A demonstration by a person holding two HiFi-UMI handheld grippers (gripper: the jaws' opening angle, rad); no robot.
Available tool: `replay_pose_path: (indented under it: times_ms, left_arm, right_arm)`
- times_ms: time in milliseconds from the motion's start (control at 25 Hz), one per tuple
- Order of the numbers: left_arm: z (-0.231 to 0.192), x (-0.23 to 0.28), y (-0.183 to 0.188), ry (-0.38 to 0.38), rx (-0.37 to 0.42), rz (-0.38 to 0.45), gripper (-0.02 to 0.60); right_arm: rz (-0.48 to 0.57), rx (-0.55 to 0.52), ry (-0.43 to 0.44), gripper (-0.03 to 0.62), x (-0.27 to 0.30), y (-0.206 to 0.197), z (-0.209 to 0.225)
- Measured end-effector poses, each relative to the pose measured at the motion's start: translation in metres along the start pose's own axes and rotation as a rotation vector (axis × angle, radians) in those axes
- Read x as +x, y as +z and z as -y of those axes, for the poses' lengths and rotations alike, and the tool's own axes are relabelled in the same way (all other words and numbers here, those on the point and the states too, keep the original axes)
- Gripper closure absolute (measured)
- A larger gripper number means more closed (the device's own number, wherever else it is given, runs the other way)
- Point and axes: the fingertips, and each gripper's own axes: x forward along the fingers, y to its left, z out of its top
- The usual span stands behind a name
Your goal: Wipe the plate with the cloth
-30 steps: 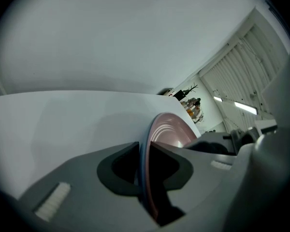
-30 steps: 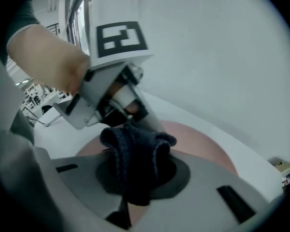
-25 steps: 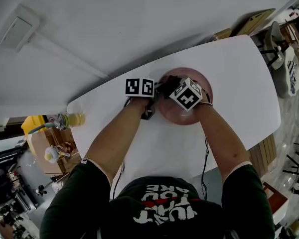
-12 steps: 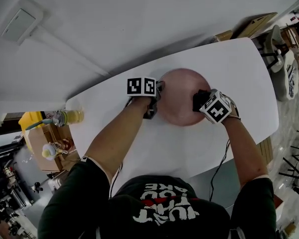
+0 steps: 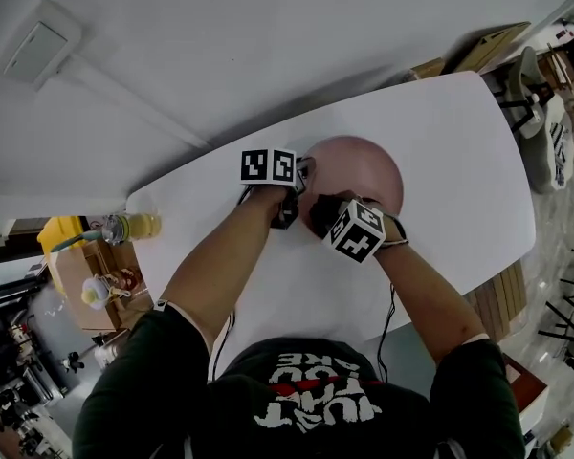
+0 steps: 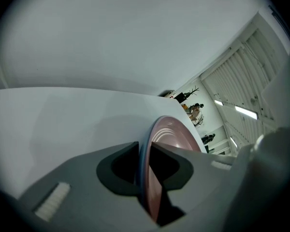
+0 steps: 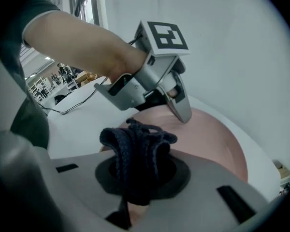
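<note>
A pink plate (image 5: 368, 170) lies on the white table (image 5: 450, 151). My left gripper (image 5: 301, 178) is shut on the plate's left rim. In the left gripper view the rim (image 6: 170, 137) runs between the jaws of my left gripper (image 6: 145, 166), which have just eased slightly wider around it. My right gripper (image 5: 327, 213) is shut on a dark bunched cloth (image 7: 135, 151). It presses the cloth onto the plate's near-left part, close beside the left gripper (image 7: 176, 98). The right gripper view shows the plate (image 7: 210, 134) spreading beyond the cloth.
A bottle of yellow liquid (image 5: 134, 228) stands at the table's left end. A yellow bin (image 5: 62, 239) and clutter sit on the floor to the left. Wooden boxes (image 5: 488, 41) and chairs (image 5: 545, 113) are off the right end. A cable (image 5: 393, 304) trails from my right hand.
My right gripper, with the cloth, swept from the plate's middle to its right edge and then back to the near-left part. The left gripper stayed on the rim.
</note>
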Motion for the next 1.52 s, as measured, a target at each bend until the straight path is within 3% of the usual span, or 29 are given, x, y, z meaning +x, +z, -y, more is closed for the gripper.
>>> replay_pose_path:
  times_ms: [160,400,680,760,880,1040,1320,1520]
  left_arm:
    - [0.000,0.000,0.000,-0.012,-0.001,-0.017,0.520]
    - [0.001,0.000,-0.001,-0.032,-0.014,-0.026,0.529]
    - [0.003,0.001,-0.002,-0.039,-0.001,-0.033,0.535]
    - [0.003,0.001,-0.002,-0.034,-0.003,-0.030,0.535]
    - [0.003,0.001,-0.001,-0.032,-0.001,-0.028,0.534]
    - [0.002,0.000,-0.002,-0.035,0.007,-0.041,0.529]
    - [0.002,-0.003,-0.011,-0.054,-0.050,-0.038,0.523]
    - [0.005,-0.002,-0.013,-0.054,0.005,-0.067,0.526]
  right_arm:
    - [0.033,-0.009,-0.043,0.549,0.017,0.026,0.030]
    - [0.096,0.114,-0.053,0.549,0.016,0.030,0.081]
    - [0.082,0.271,-0.274,0.549,-0.017,-0.017,0.151]
    - [0.055,0.284,-0.287,0.549,-0.030,-0.035,0.146]
    - [0.003,0.246,-0.248,0.549,-0.038,-0.052,0.104]
    - [0.003,0.155,-0.205,0.550,-0.023,-0.036,0.058]
    - [0.036,0.165,-0.179,0.549,-0.014,-0.026,0.050]
    - [0.047,0.159,-0.203,0.549,-0.016,-0.028,0.049]
